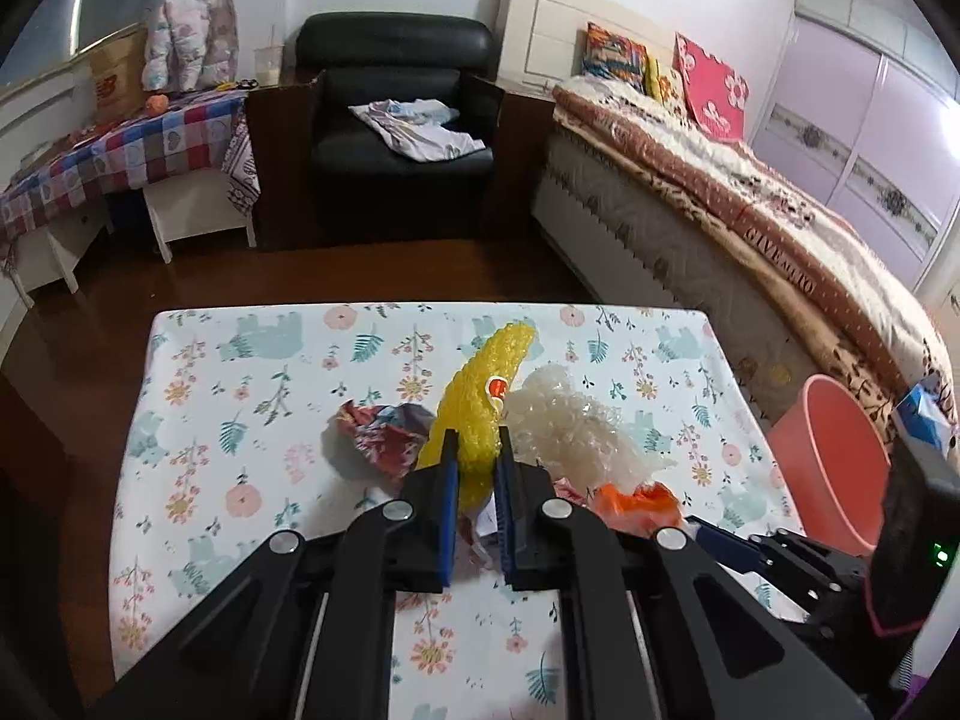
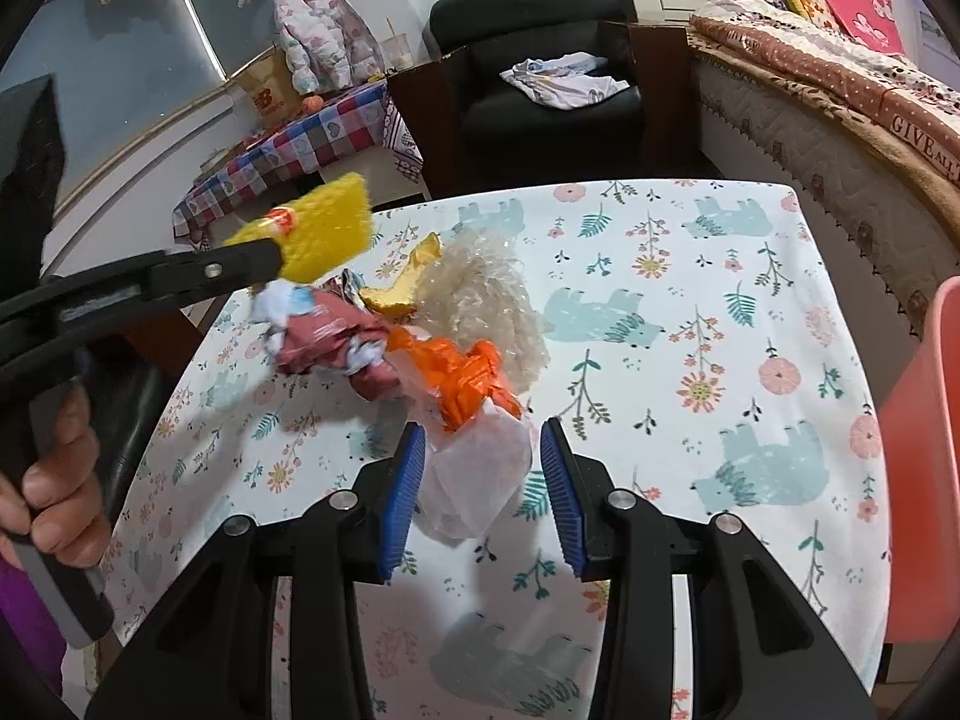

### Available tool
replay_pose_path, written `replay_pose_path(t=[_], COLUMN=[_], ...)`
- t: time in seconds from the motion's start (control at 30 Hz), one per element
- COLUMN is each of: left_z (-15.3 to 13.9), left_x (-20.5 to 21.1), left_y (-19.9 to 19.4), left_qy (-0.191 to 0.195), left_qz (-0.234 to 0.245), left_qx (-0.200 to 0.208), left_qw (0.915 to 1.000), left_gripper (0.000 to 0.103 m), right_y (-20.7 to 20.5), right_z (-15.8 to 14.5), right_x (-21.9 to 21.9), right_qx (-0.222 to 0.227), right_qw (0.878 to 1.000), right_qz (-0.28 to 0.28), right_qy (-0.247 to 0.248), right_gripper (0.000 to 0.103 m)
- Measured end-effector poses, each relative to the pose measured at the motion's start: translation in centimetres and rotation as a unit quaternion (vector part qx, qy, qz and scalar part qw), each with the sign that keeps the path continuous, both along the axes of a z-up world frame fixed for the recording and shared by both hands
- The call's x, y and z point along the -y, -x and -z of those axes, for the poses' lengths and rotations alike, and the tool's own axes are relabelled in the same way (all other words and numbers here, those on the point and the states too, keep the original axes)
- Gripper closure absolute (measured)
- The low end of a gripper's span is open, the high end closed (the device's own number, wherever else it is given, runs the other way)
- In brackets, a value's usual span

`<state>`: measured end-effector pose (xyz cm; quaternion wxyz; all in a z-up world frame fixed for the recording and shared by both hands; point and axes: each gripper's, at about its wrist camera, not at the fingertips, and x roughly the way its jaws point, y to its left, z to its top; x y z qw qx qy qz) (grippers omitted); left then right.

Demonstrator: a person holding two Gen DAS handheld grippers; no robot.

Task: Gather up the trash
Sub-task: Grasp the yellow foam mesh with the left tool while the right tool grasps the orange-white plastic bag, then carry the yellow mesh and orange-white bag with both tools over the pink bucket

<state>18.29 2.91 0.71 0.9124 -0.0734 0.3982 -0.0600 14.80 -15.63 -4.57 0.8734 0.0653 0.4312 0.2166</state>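
A person is collecting trash from a tabletop (image 2: 690,312) covered in a floral, bear-printed cloth. A pink plastic bin (image 1: 834,462) is standing just beside the tabletop's right edge; its inside is not visible, so I cannot tell whether anything is in it yet.

The left gripper (image 1: 477,441) is pinching a yellow bubble-wrap sheet (image 1: 480,402), its blue ribbed pads pressed against the bumpy, translucent plastic. In the right wrist view this sheet is hanging in the air above the pile, away from the bin.

The right gripper (image 2: 483,468) is standing spread, with a crumpled white tissue (image 2: 474,480) lying between its pads; the pads are not touching it.

Most of the trash is lying in a loose pile near the tabletop's middle, well apart from the bin: a crinkled orange plastic bag (image 2: 468,378) touching the tissue, a puffy clear bubble-wrap wad (image 2: 486,300) behind it, a crushed reddish printed paper ball (image 2: 324,336) on the side farther from the bin, and a small shiny gold foil scrap (image 2: 402,288).

Judging from this, the task is at an early stage: one piece is lifted, and at least five pieces are waiting to reach the bin.
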Motion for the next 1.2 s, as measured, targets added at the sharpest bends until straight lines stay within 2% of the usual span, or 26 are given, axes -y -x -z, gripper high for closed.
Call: replay_pose_path(t=[0.1, 0.13, 0.27, 0.57, 0.87, 1.03, 1.2], left_z=[-0.7, -0.8, -1.3, -1.5, 1.0, 0.2, -0.9], left_x=[-0.5, -0.5, -1.1, -2.0, -3.0, -1.8, 1.9], left_y=[1.5, 1.9, 3.6, 6.4, 9.6, 10.2, 9.7], left_qy=[0.003, 0.004, 0.009, 0.032, 0.022, 0.021, 0.006], left_qz=[-0.008, -0.009, -0.017, -0.023, -0.035, -0.026, 0.008], left_qx=[0.011, 0.013, 0.019, 0.012, -0.023, -0.007, 0.009], left_qw=[0.9999, 0.9999, 0.9996, 0.9992, 0.9989, 0.9994, 0.9999], left_gripper=[0.093, 0.093, 0.093, 0.092, 0.094, 0.094, 0.094], right_y=[0.1, 0.1, 0.8, 3.4, 5.1, 6.0, 6.9], right_z=[0.0, 0.0, -0.5, -2.7, -3.7, -4.3, -4.9], right_x=[-0.1, -0.1, 0.0, 1.0, 2.1, 2.9, 5.0], right_qx=[-0.001, -0.001, 0.01, 0.035, 0.043, 0.047, 0.055], right_qw=[1.0, 1.0, 1.0, 0.999, 0.999, 0.999, 0.998], right_qz=[0.004, 0.005, 0.005, 0.006, 0.006, 0.014, 0.039], right_qy=[-0.005, -0.006, -0.007, -0.01, -0.016, -0.019, -0.019], right_gripper=[0.064, 0.071, 0.075, 0.076, 0.076, 0.076, 0.076])
